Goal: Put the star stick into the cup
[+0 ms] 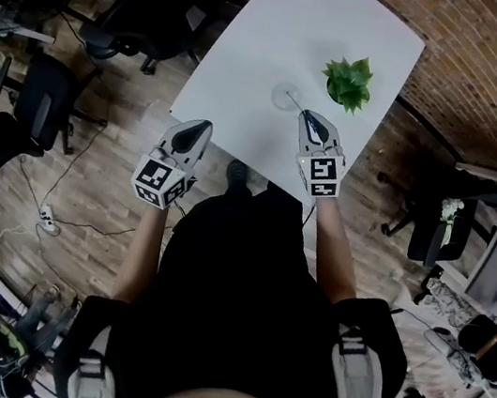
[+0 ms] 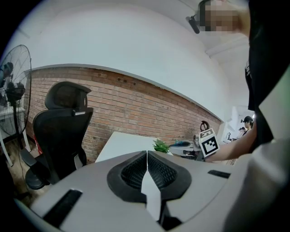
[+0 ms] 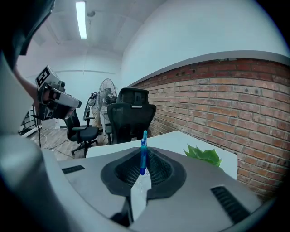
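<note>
Blue star stick (image 3: 143,152), one, clamped in right gripper (image 1: 309,119); left gripper (image 2: 147,156) closed; one cup (image 1: 286,96).

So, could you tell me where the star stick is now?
In the right gripper view, the star stick is clamped in the right gripper, near the cup and plant.

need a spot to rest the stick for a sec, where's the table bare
The table is bare across its far half and along its left side, left of the cup. The near right part is crowded: cup, plant and the right gripper holding the stick sit close together.
</note>
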Tool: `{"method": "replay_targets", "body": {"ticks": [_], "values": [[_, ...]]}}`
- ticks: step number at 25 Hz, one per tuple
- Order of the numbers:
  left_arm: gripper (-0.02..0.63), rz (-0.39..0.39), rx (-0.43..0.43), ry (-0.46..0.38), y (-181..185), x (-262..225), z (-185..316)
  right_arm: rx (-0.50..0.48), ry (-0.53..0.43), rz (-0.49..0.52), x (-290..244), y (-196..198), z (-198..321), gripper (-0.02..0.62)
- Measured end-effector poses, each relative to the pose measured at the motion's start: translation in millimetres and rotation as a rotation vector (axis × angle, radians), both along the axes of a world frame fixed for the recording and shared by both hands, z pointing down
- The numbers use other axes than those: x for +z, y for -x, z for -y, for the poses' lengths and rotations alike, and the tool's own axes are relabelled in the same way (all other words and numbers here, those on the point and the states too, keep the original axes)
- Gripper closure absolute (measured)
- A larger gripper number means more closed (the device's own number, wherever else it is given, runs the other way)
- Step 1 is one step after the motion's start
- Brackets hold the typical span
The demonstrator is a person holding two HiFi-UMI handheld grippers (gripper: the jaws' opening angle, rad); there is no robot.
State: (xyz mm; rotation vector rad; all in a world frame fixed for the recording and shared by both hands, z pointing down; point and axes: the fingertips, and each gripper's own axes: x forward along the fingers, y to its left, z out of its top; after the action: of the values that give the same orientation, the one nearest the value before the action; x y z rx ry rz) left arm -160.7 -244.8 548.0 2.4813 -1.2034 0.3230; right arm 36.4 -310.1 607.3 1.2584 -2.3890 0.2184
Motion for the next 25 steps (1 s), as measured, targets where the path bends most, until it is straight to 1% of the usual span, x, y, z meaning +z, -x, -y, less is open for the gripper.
{"method": "replay_targets", "body": {"ticks": [5,12,16,25], "values": [[0.583,0.001,-0.001,0.005,-1.7,1.4,1.9,0.000,0.015,0.006,3.2,1.3,3.1,0.586],[0.583,0.002,-0.012,0.010,2.2,2.8,2.1,-0.016,0.038,-0.019,17.0,3.1,3.7,0.584],[0.583,0.005,-0.018,0.014,5.6,3.3,2.3,-0.011,0.038,-0.016,15.2,7.9,8.6,0.584],[0.583,0.006,-0.022,0.020,10.7,5.8,1.2,-0.027,0.036,-0.050,20.5,18.6,7.9,0.584]]}}
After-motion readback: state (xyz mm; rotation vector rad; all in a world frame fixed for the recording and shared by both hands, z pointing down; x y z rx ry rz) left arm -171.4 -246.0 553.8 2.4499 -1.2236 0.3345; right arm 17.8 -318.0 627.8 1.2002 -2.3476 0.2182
